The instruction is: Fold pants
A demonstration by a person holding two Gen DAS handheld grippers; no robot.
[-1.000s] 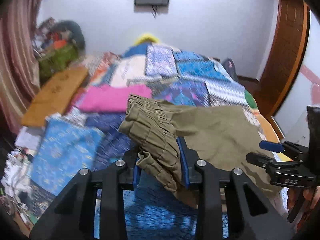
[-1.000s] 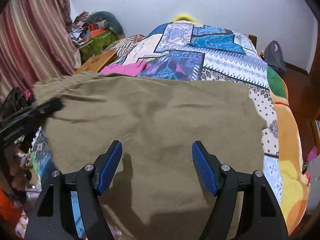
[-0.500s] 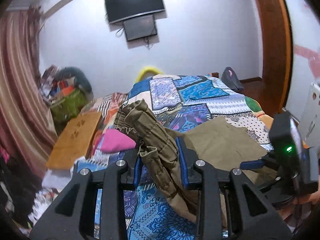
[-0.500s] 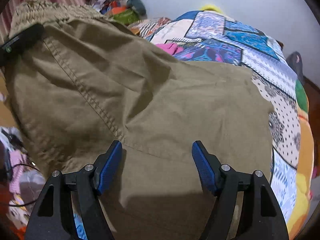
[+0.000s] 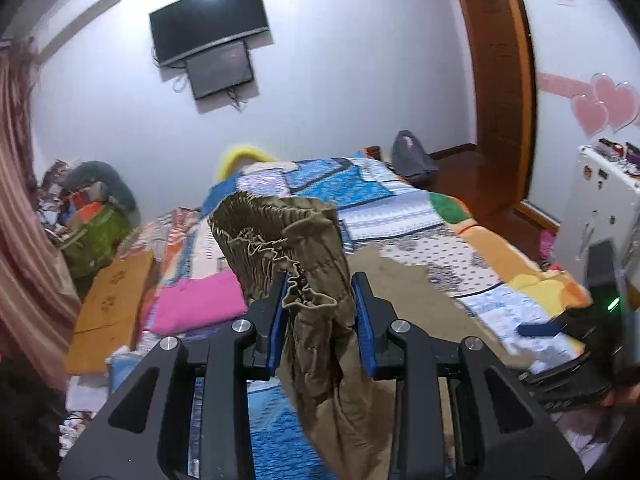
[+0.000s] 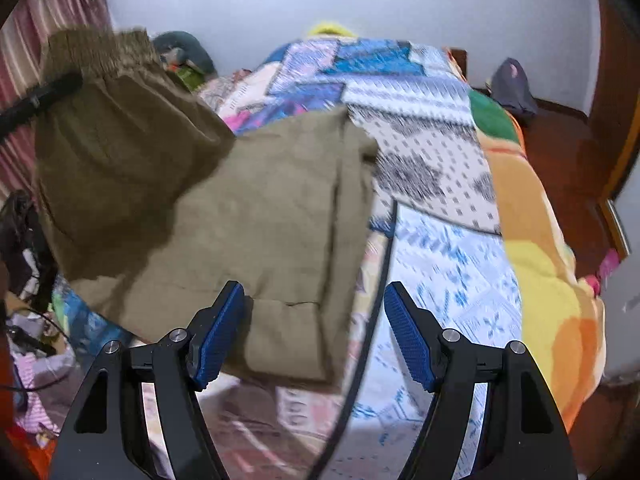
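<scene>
L gripper (image 5: 320, 312) is clamping the bunched elastic waistband of the olive pants (image 5: 296, 264), both blue pads pressing into the gathered fabric. Waistband end is standing lifted above the bed (image 5: 452, 240); the rest of the garment is hanging down between the gripper arms and trailing onto the patchwork quilt (image 6: 440, 184) (lower part lying flat, seen from the R wrist view at (image 6: 248, 216)).

R gripper (image 6: 314, 328) is sitting with jaws wide apart, nothing between the pads. It is hovering over the near edge of the pants; its left pad is overlapping a folded-over hem section in view, contact cannot be confirmed (frame is blurred). The other gripper's dark finger is showing at the raised waistband, upper left of the R view.

Surroundings, left wrist view: pink cloth (image 5: 200, 304) is lying on the bed, left of the pants; wooden board (image 5: 108, 308) is lying beside it, further left. TV (image 5: 210, 20) is hanging on the wall. Dark bag (image 5: 412, 156) is sitting on the floor beyond the bed.
</scene>
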